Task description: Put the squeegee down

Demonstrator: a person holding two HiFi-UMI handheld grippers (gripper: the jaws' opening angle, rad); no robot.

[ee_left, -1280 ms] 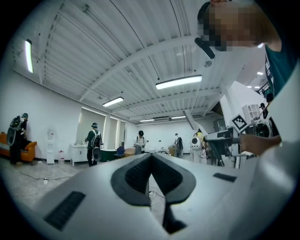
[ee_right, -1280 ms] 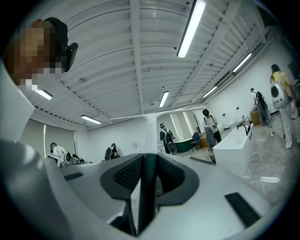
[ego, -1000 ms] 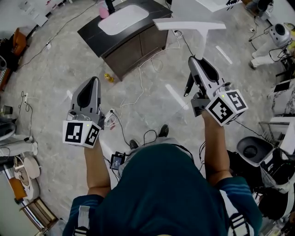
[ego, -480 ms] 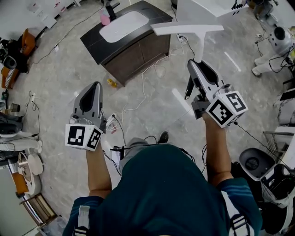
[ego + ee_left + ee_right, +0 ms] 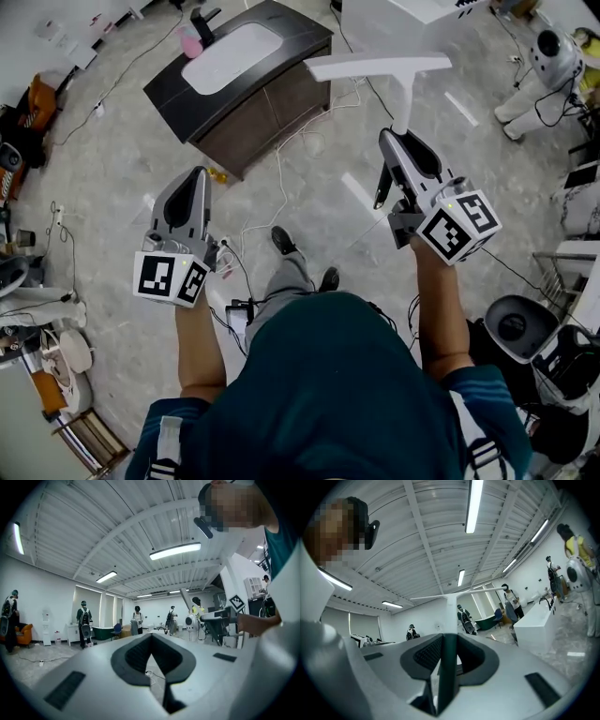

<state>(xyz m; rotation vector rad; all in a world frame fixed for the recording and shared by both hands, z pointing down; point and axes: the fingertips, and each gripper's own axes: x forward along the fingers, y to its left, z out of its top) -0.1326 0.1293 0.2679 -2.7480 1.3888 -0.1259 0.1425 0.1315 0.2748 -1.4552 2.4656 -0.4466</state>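
Observation:
The squeegee (image 5: 375,66) is white and T-shaped, its long blade held crosswise over the floor. Its handle runs back into my right gripper (image 5: 401,139), which is shut on it. In the right gripper view the handle (image 5: 449,620) stands upright between the dark pads of the right gripper (image 5: 447,637), with the blade a thin bar above. My left gripper (image 5: 192,178) is held level at the left with its jaws shut and nothing in them. The left gripper view shows the left gripper (image 5: 151,637) with its tips together, and only the room beyond.
A dark vanity cabinet (image 5: 272,98) with a white basin (image 5: 239,52) and a pink bottle (image 5: 190,42) stands ahead. White cables (image 5: 300,141) trail over the marble floor. A white block (image 5: 394,19) is behind the squeegee. Clutter lines both sides. People stand far off (image 5: 84,620).
The person has stepped forward, with a foot now showing ahead, and both grippers have gone along. The vanity has shifted left in view. The right gripper still holds the squeegee.

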